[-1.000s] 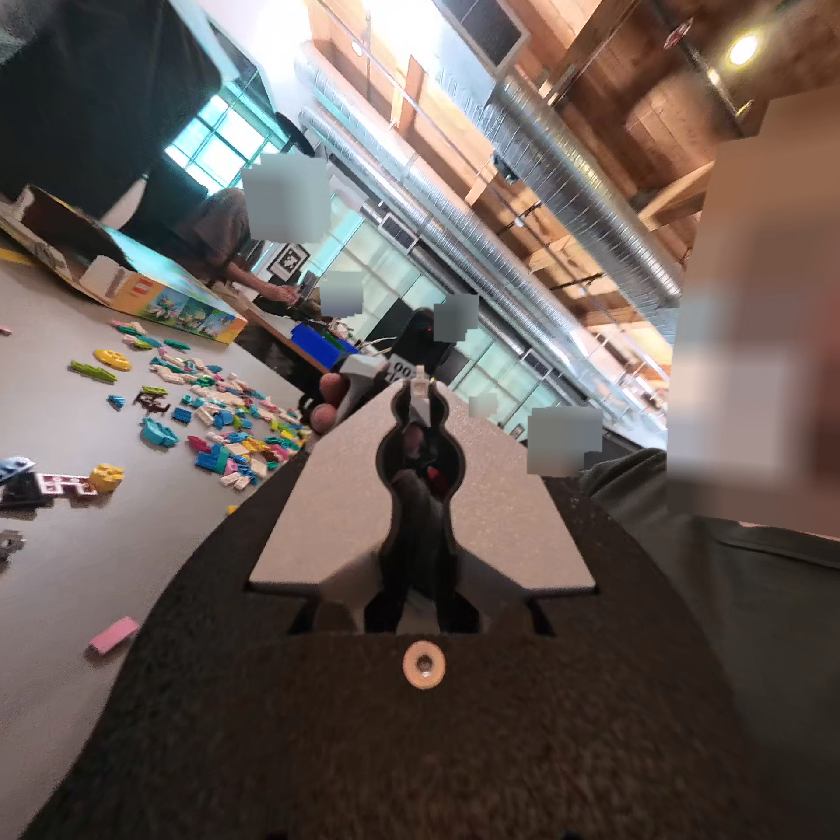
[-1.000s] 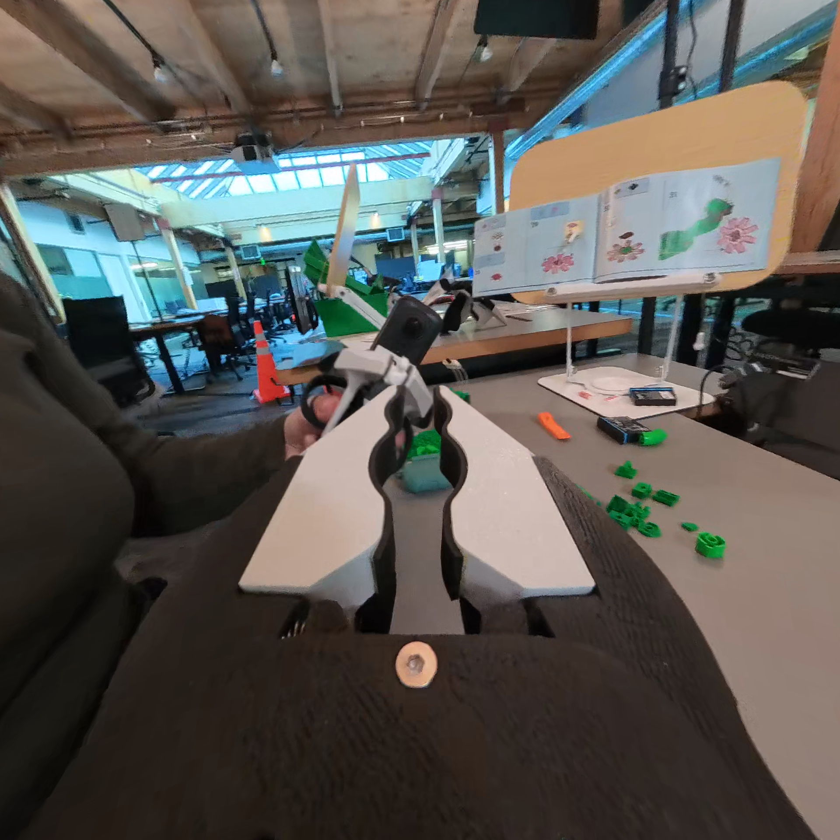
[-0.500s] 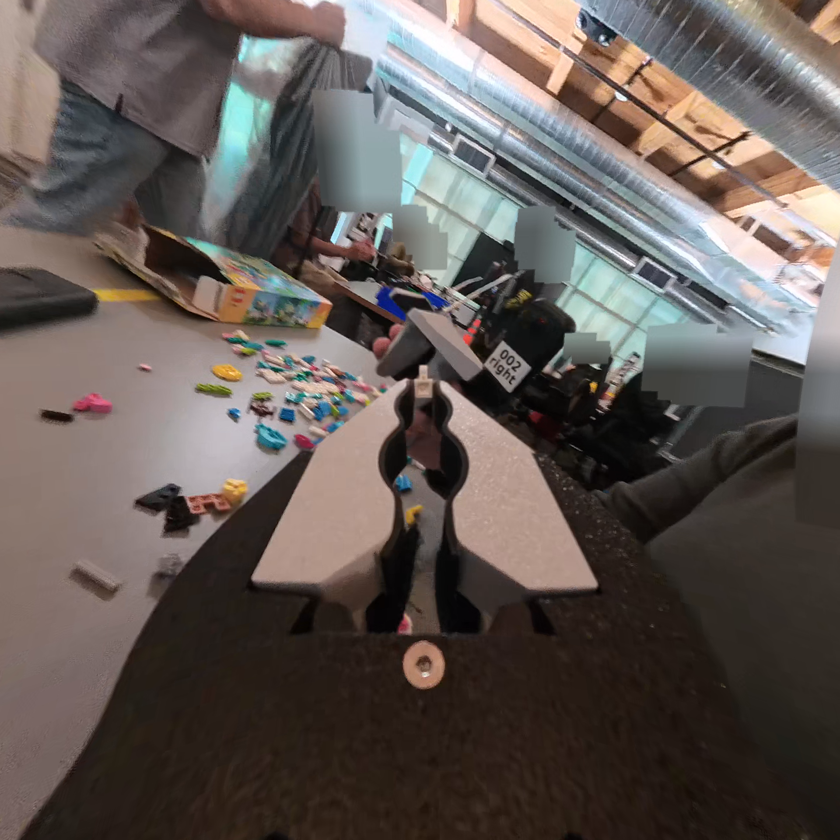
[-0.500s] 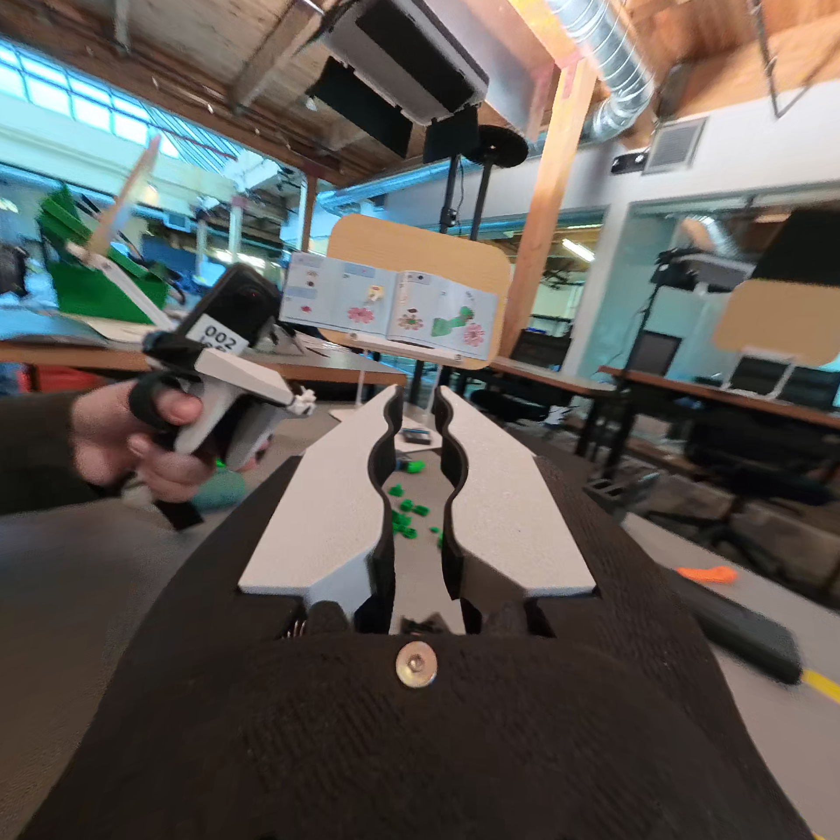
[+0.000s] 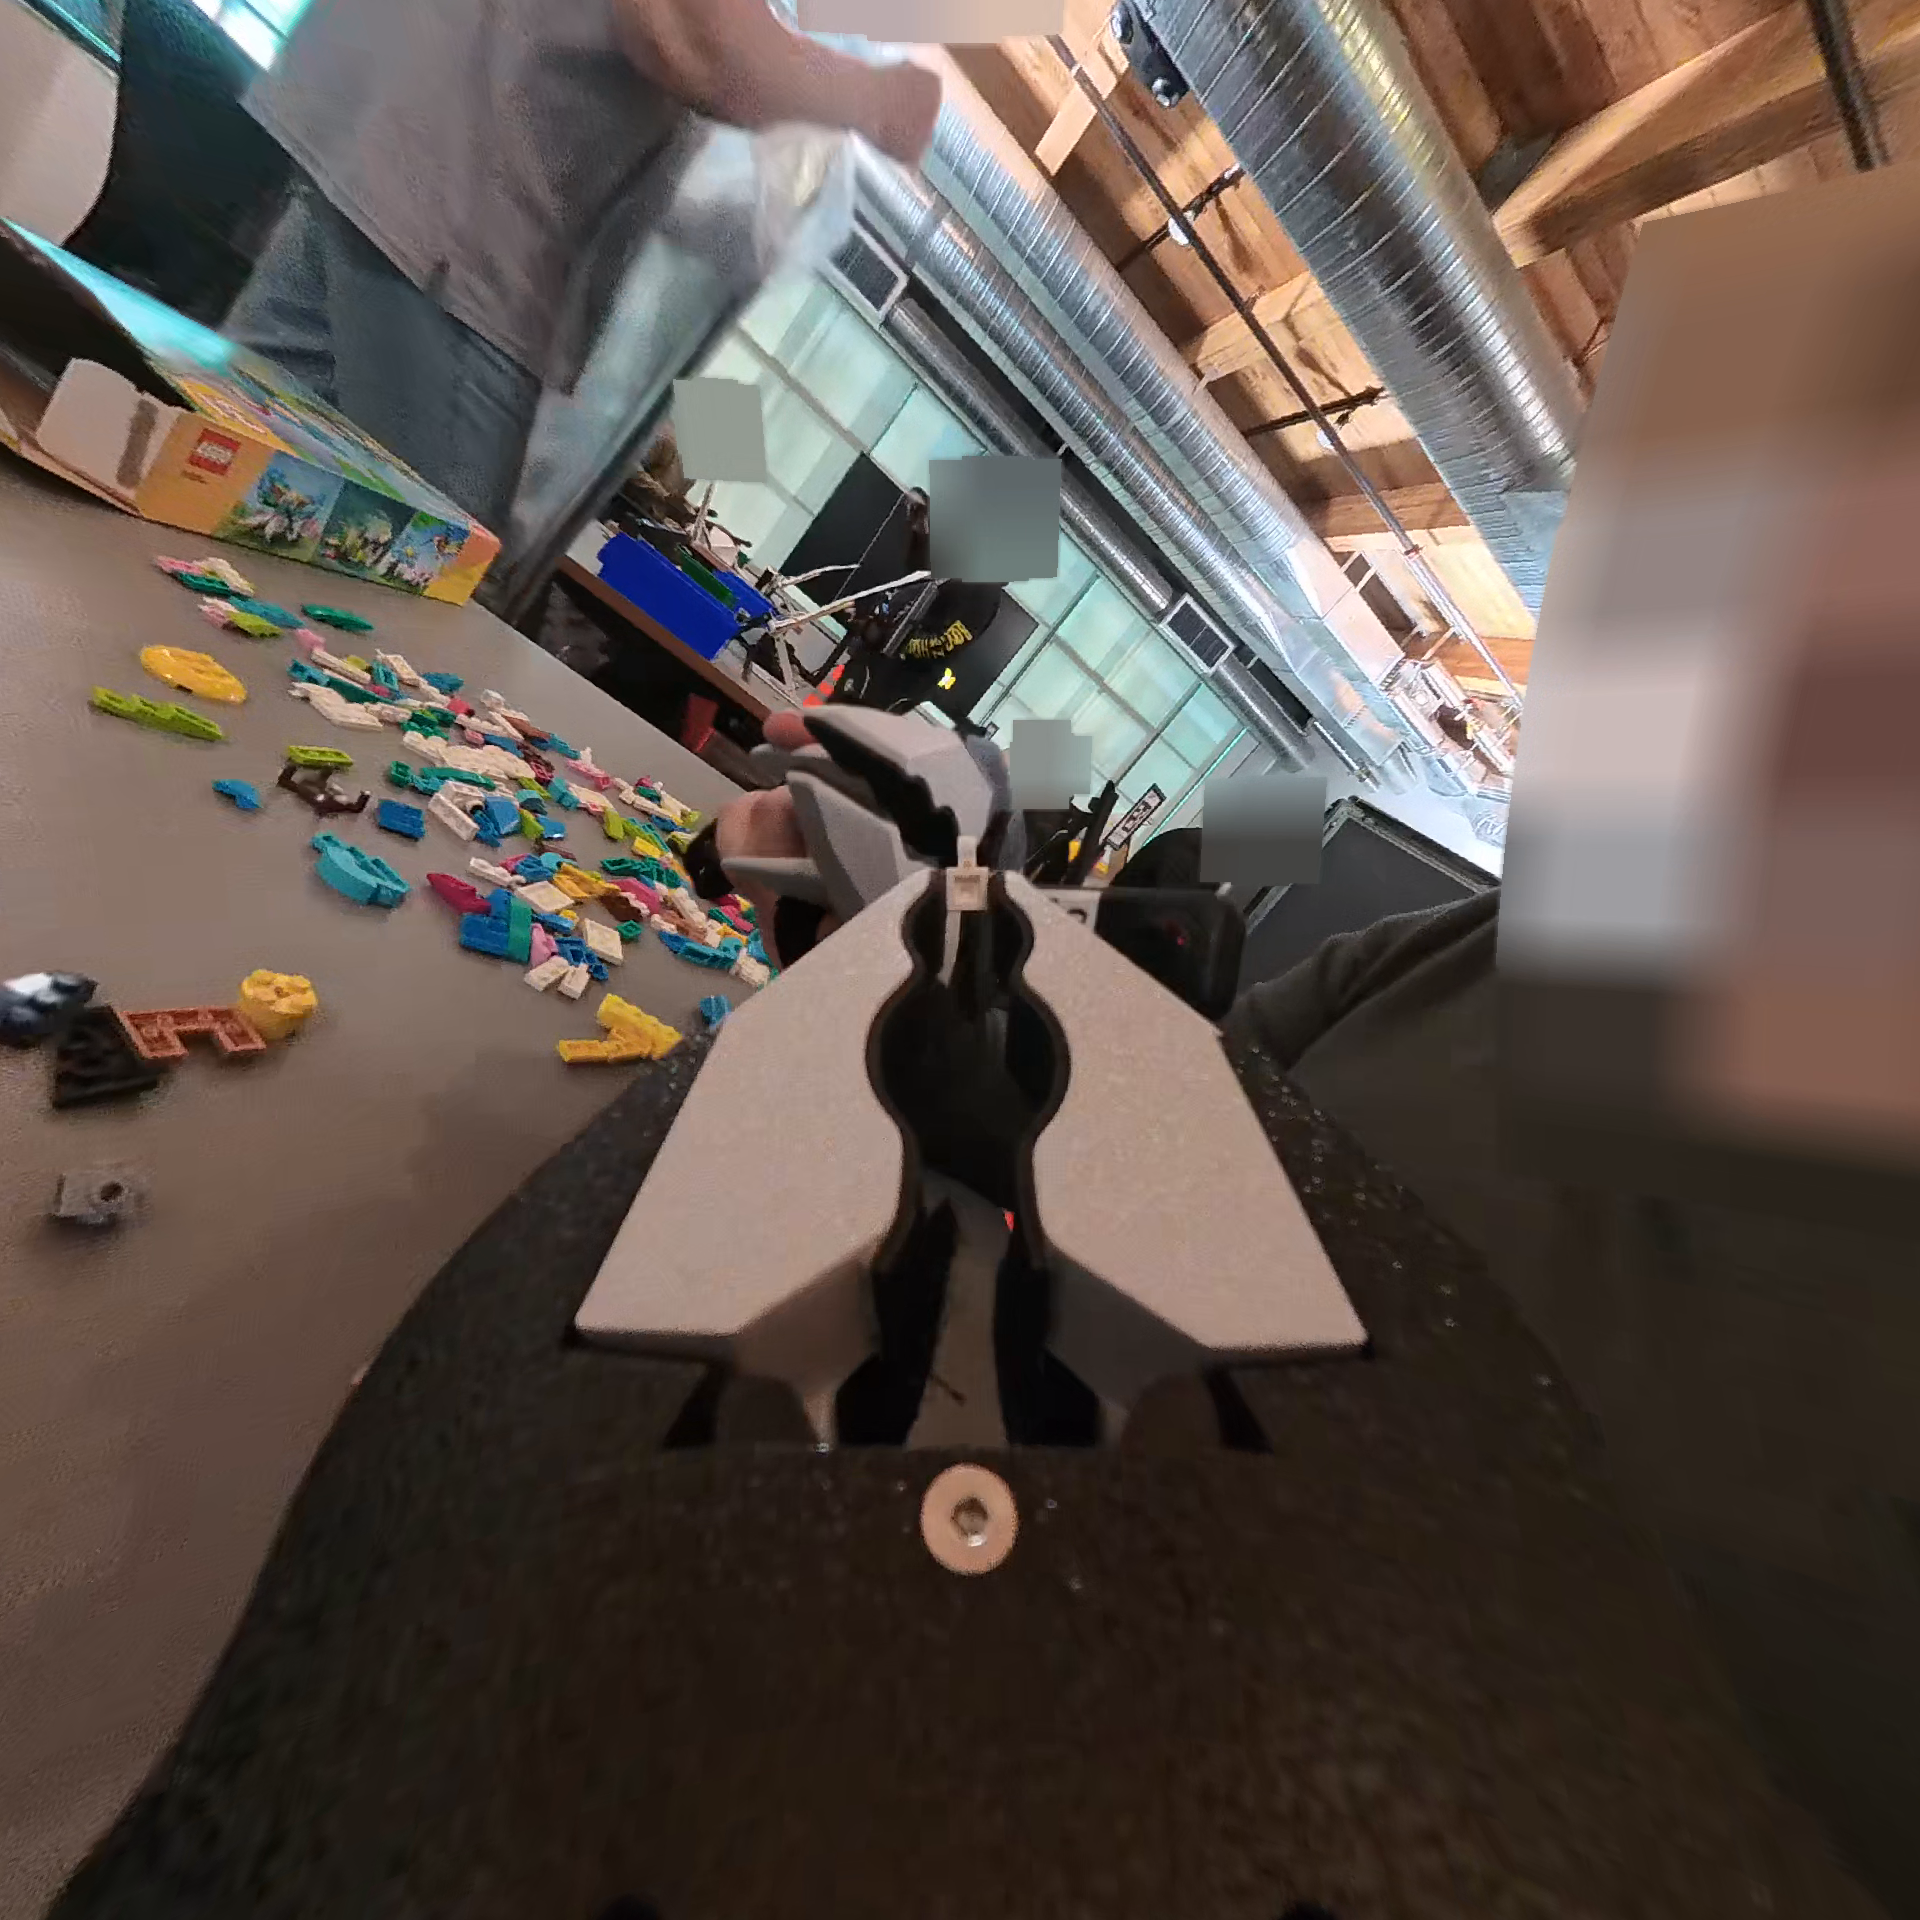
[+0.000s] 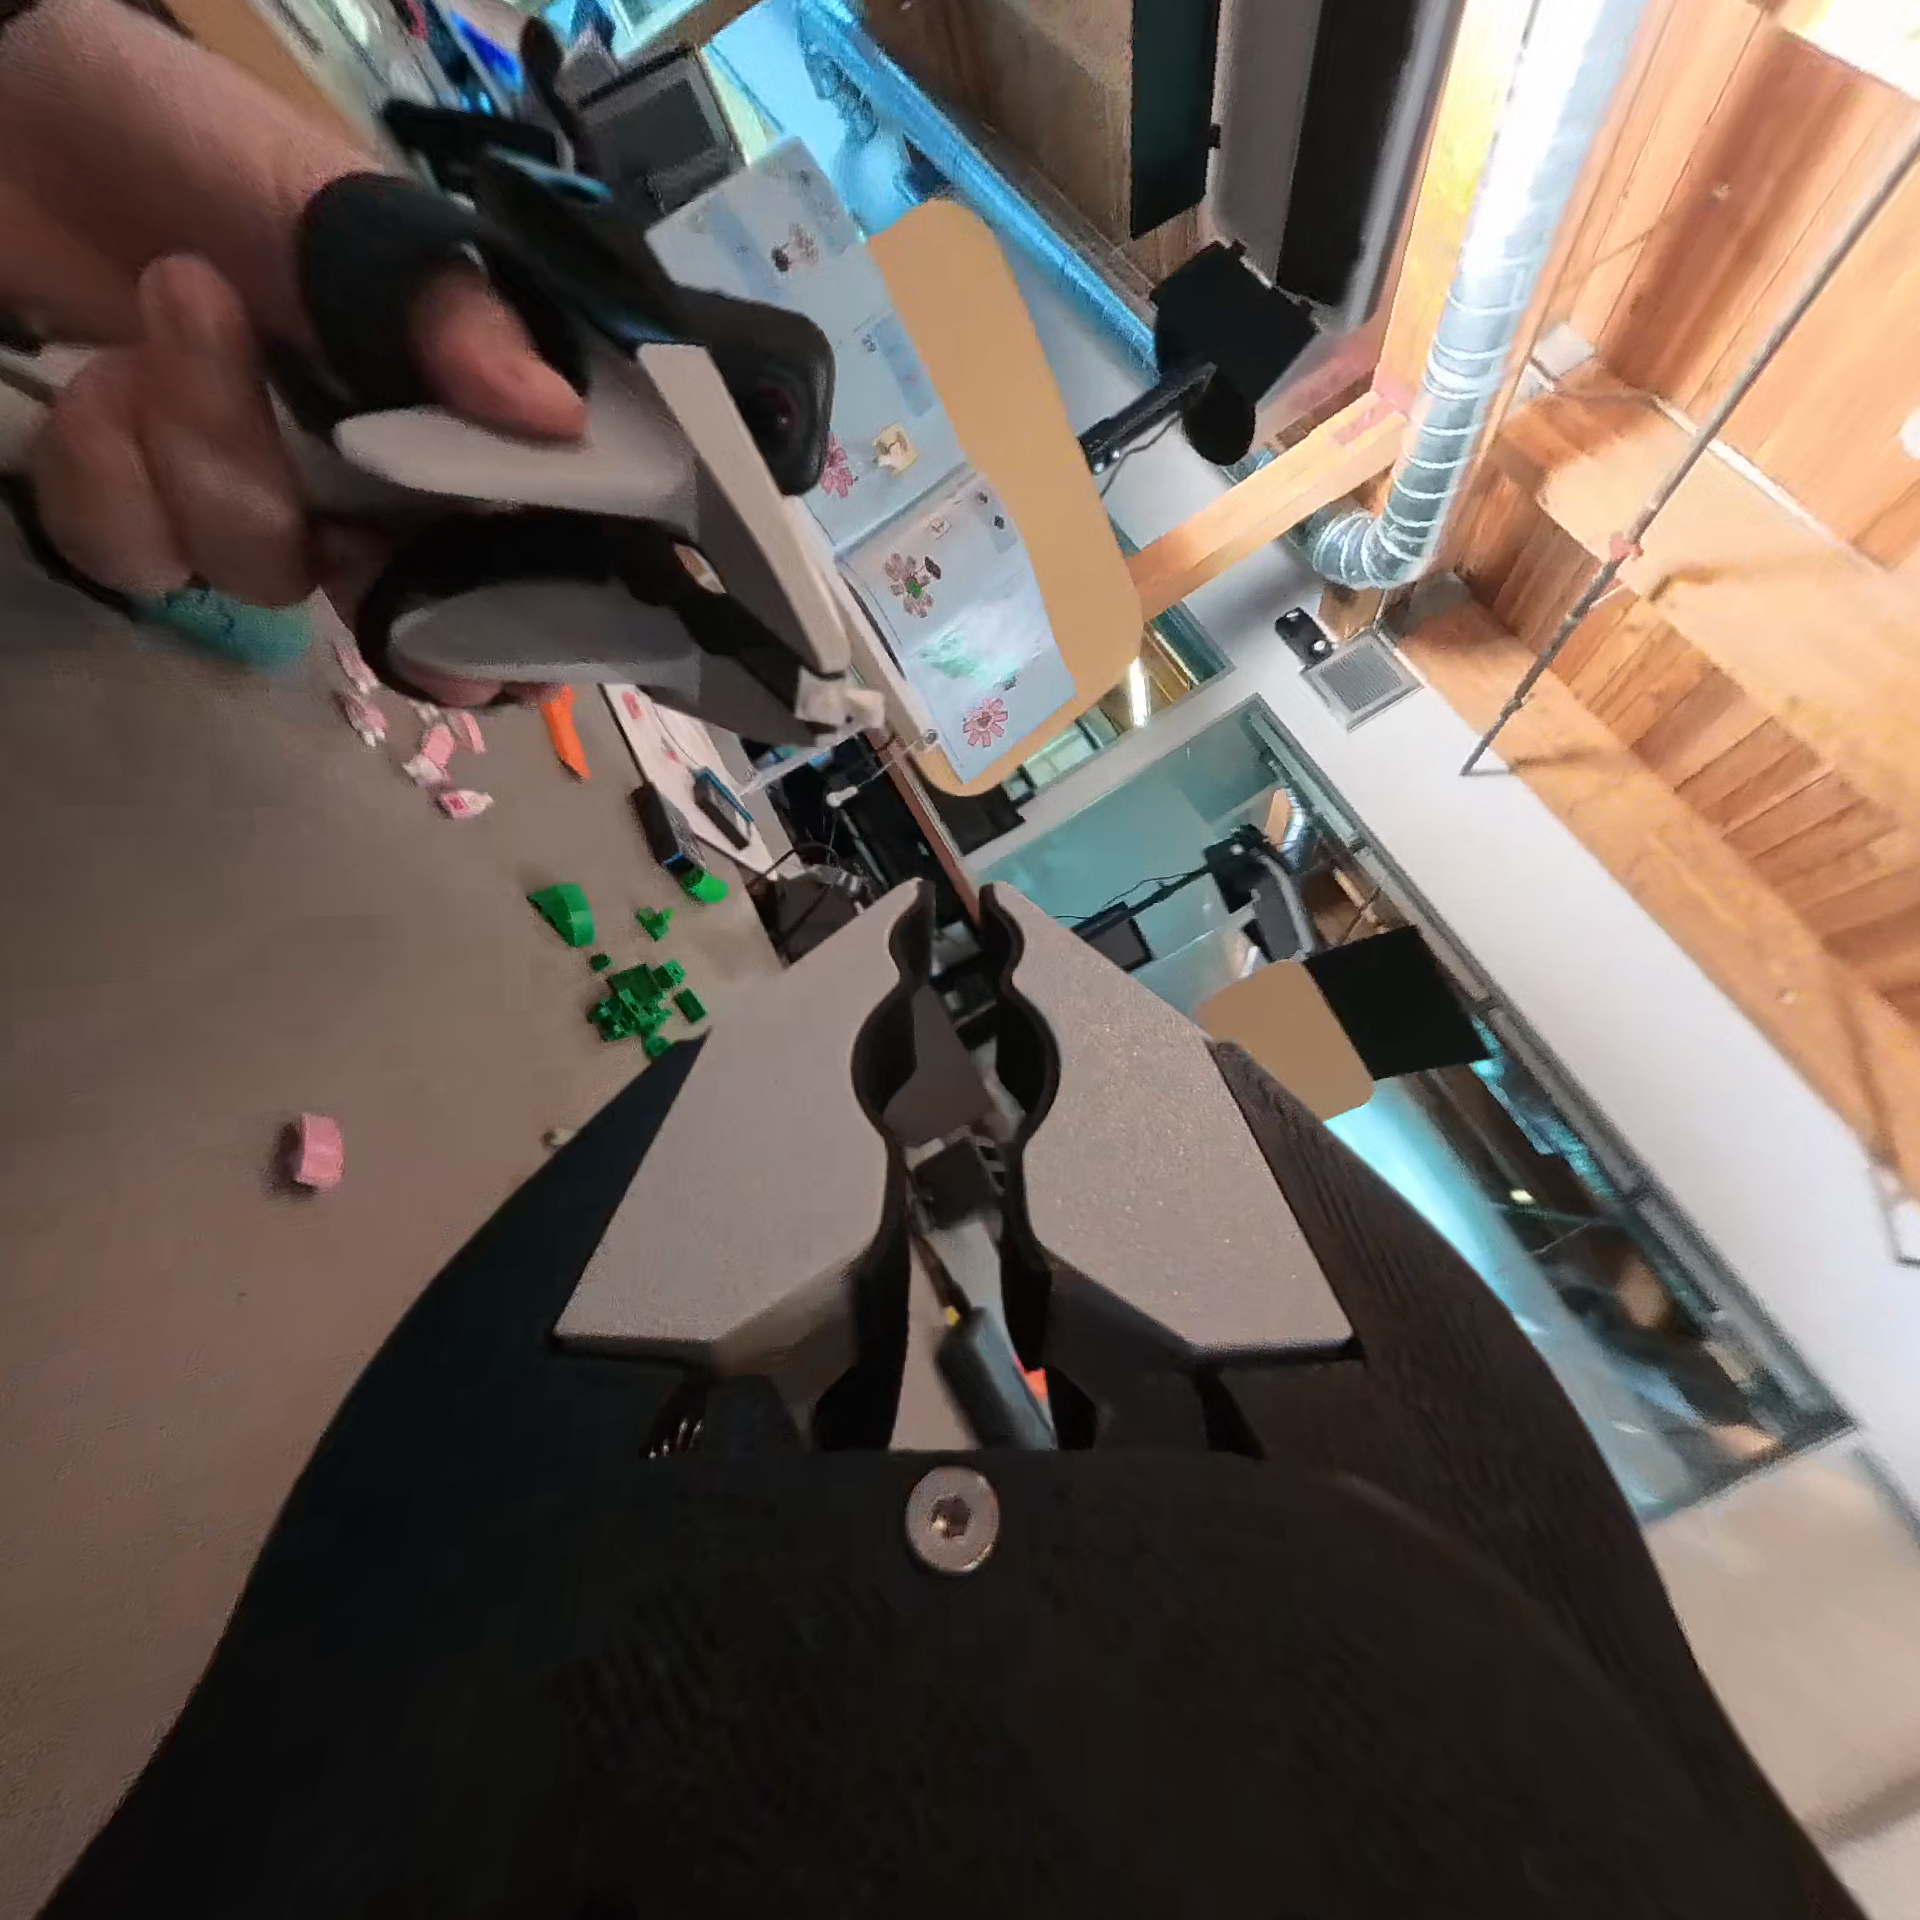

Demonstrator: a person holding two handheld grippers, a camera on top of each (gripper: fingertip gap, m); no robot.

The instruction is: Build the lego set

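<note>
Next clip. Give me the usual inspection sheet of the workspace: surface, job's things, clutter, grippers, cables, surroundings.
Surface: grey table, mostly bare near the camera.
Job's things: mixed loose bricks; green bricks; pink bricks; set box; instruction booklet on a stand.
Clutter: orange tool; small dark devices.
Grippers: left hand-held gripper shut on a small white piece, held in the air; right hand-held gripper slightly open, empty.
Cables: nothing seen on the table.
Surroundings: a standing person at the far edge; ceiling ducts; other desks.
</note>
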